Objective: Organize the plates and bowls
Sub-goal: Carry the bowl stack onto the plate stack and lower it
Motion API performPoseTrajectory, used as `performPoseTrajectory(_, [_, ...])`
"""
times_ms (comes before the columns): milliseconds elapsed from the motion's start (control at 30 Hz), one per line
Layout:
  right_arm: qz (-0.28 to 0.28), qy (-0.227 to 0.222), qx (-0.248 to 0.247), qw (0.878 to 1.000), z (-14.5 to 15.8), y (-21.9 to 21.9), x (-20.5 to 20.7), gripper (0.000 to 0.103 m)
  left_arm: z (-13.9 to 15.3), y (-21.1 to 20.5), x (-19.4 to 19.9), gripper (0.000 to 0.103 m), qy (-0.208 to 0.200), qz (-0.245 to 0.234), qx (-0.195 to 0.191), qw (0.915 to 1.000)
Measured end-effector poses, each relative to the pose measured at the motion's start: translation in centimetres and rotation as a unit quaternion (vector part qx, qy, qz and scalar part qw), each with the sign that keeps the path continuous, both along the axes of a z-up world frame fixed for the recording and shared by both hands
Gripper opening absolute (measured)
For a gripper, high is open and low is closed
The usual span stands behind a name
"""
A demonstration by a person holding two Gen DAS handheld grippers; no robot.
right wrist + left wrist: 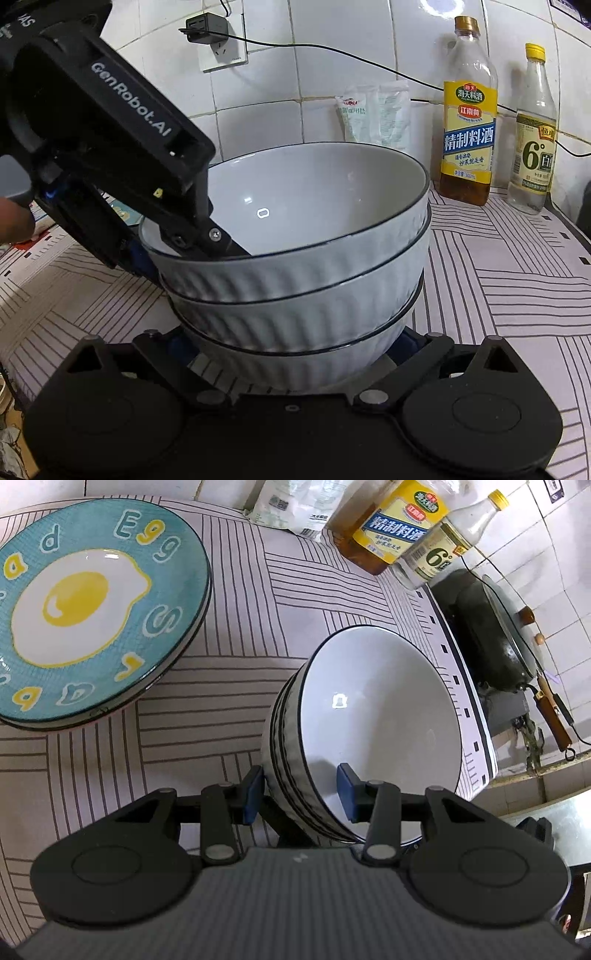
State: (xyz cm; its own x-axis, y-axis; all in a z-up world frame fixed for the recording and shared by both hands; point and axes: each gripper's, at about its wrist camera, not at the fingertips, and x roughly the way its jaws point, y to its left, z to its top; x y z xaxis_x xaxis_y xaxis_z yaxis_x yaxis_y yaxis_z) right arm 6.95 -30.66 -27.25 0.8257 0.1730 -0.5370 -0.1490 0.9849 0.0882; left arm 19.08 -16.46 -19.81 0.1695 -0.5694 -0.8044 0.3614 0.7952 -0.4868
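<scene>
Three white ribbed bowls with dark rims sit nested in a stack (376,716) (295,295) on the striped tablecloth (236,635). My left gripper (299,792) (190,254) straddles the stack's near rim, with one blue pad against the outer wall and the other inside the top bowl, pressing on it. My right gripper (295,345) reaches round the bottom bowl, with a pad against each side of its base. A teal fried-egg plate (92,609) lies on another plate to the left of the bowls.
A cooking wine bottle (467,122) and a vinegar bottle (533,136) stand by the tiled wall, with white pouches (373,110) beside them. A black wok (495,627) sits on a stove past the table's right edge. A charger cable (332,51) runs along the wall. A hand (11,221) holds the left gripper.
</scene>
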Motion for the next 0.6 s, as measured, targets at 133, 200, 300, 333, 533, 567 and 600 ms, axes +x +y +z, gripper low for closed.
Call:
performPoseTrajectory(133, [-0.006, 0.0, -0.004, 1.0, 1.2, 0.3, -0.4, 0.1, 1.0, 0.6, -0.5, 0.041, 0.005, -0.003, -0.01, 0.9999])
performPoseTrajectory(200, [-0.006, -0.004, -0.009, 1.0, 2.1, 0.6, -0.8, 0.1, 1.8, 1.0, -0.8, 0.041, 0.005, -0.004, -0.017, 0.9998])
performPoseTrajectory(300, [-0.002, -0.016, -0.021, 1.0, 3.8, 1.3, -1.3, 0.1, 3.3, 2.1, -1.4, 0.041, -0.004, -0.004, -0.034, 0.9994])
performPoseTrajectory(333, [-0.001, -0.02, -0.024, 1.0, 4.2, 1.4, -1.5, 0.1, 3.7, 2.5, -1.6, 0.04, -0.006, -0.003, -0.039, 0.9992])
performPoseTrajectory(533, [0.021, -0.046, -0.032, 0.998, 6.6, 3.1, -1.8, 0.1, 6.4, 5.0, -2.8, 0.04, -0.028, 0.007, -0.043, 0.9987])
performPoseTrajectory(567, [0.024, -0.049, -0.032, 0.998, 6.9, 3.4, -1.8, 0.1, 6.8, 5.4, -3.1, 0.04, -0.033, 0.01, -0.04, 0.9986])
performPoseTrajectory(600, [0.027, -0.053, -0.029, 0.998, 7.2, 3.7, -1.7, 0.1, 7.2, 5.9, -3.2, 0.04, -0.038, 0.012, -0.039, 0.9985])
